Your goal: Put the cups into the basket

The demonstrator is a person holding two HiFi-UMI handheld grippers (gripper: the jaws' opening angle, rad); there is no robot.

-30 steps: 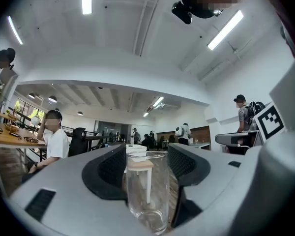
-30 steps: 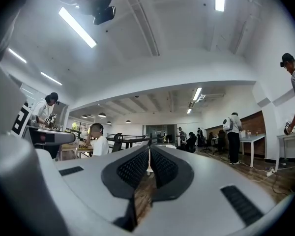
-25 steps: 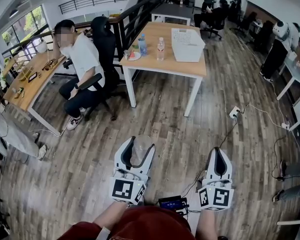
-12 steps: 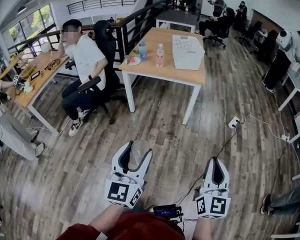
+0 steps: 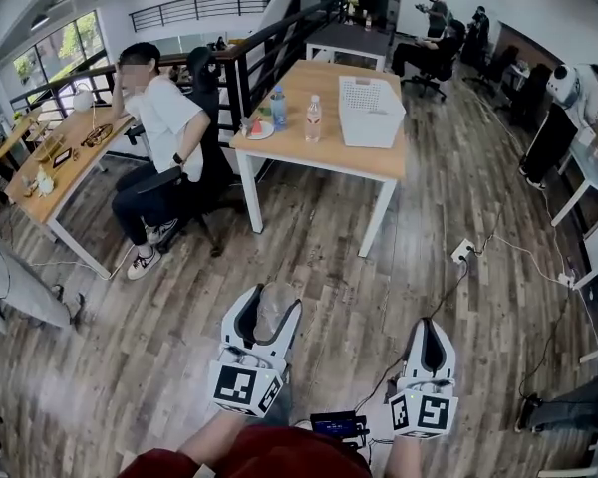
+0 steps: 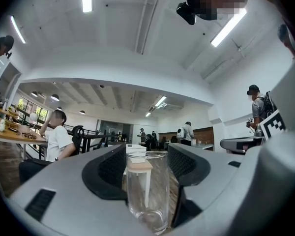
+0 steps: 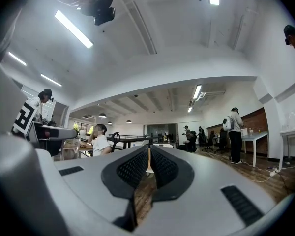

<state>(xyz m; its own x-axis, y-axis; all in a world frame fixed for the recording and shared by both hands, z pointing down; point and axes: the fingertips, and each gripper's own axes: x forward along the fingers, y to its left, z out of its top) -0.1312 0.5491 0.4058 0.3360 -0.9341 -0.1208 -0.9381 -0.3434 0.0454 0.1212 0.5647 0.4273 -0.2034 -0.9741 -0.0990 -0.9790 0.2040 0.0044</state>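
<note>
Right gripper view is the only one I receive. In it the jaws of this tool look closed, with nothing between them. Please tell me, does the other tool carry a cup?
Observer: Yes. The left tool holds a clear glass cup upright between its jaws.
Operator: Thank you. Where is the basket?
Observer: A white basket stands on the right part of the wooden table ahead, as the head view shows it.
Operator: Is something else on that table?
Observer: Two bottles and a small plate stand to the left of the basket.
</note>
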